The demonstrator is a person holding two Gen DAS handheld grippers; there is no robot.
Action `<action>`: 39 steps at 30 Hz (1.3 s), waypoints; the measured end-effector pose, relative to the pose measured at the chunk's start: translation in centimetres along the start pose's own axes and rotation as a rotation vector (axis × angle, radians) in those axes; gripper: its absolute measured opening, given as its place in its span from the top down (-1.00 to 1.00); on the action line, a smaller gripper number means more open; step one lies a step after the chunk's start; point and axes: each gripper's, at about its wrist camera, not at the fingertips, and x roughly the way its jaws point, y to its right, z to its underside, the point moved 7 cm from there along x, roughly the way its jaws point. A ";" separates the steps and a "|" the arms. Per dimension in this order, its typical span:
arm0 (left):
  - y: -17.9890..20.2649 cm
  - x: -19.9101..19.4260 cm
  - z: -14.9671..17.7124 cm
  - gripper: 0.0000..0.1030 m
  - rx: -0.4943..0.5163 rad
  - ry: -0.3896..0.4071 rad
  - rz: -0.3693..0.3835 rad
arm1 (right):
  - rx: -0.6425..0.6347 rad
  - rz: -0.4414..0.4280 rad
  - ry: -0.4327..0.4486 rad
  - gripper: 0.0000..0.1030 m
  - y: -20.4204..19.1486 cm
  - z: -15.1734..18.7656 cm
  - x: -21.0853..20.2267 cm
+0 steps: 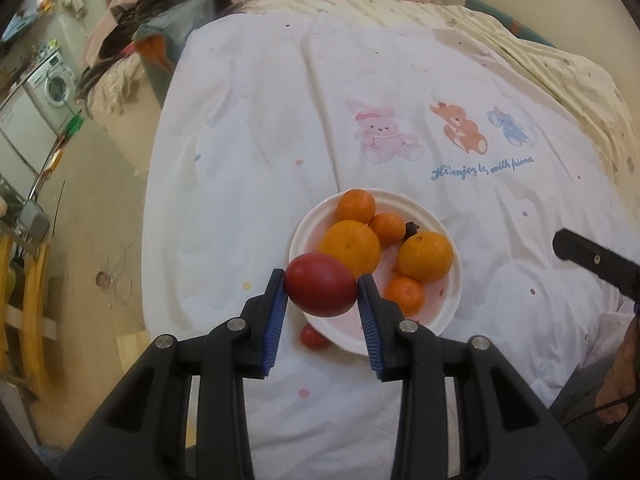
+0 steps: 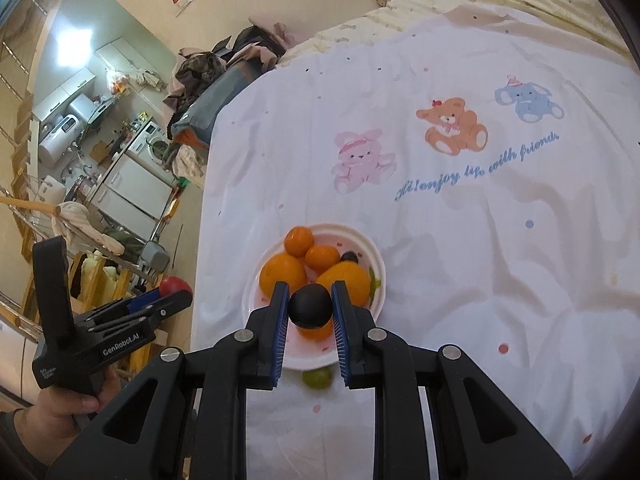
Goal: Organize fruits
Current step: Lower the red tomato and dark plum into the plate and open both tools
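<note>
- Left gripper (image 1: 321, 288) is clamped on a red tomato (image 1: 321, 289), its blue pads (image 1: 277, 312) pressing both sides; the tomato hangs over the near-left rim of the white plate (image 1: 450, 316).
- Right gripper (image 2: 310, 307) pinches a dark round fruit (image 2: 310, 306), probably a plum, between its blue pads above the near half of the plate (image 2: 256, 300).
- On the plate sit two large oranges (image 1: 351, 246) and three smaller tangerines (image 1: 355, 205); a small dark fruit (image 1: 411, 229) shows only partly behind them.
- A cherry tomato (image 1: 313, 337) lies on the bedspread (image 1: 248, 184), touching or just under the plate's near edge, half hidden by it.
- From the right wrist view a green grape (image 2: 317, 378) lies just off the near rim, and something green (image 2: 374, 280) peeks from behind an orange at the right rim; I cannot tell what it is.
- The white bedspread spreads wide and bare beyond and to the right of the plate, up to the printed animals and lettering (image 1: 482, 168).
- The bed's left edge runs near the plate; past it the floor (image 1: 100, 216) drops away.
- Cluttered clothes (image 1: 160, 12) pile at the far left corner.
- From the right wrist view, the left gripper (image 2: 176, 294) is seen from the side at the bed edge, the tomato (image 2: 174, 285) partly hidden by its fingers, with the holding hand (image 2: 60, 408) cut off at the frame's bottom.
</note>
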 end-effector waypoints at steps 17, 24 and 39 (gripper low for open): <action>-1.0 6.6 -0.1 0.39 -0.026 -0.068 0.032 | 0.014 -0.003 -0.121 0.56 1.0 -1.4 5.9; -0.3 8.7 1.7 0.39 -0.041 -0.167 0.070 | 0.020 -0.019 -0.175 0.56 1.0 -1.6 8.8; 0.1 10.4 2.6 0.37 -0.085 -0.275 0.118 | 0.026 -0.085 -0.261 0.50 -0.3 -0.5 12.2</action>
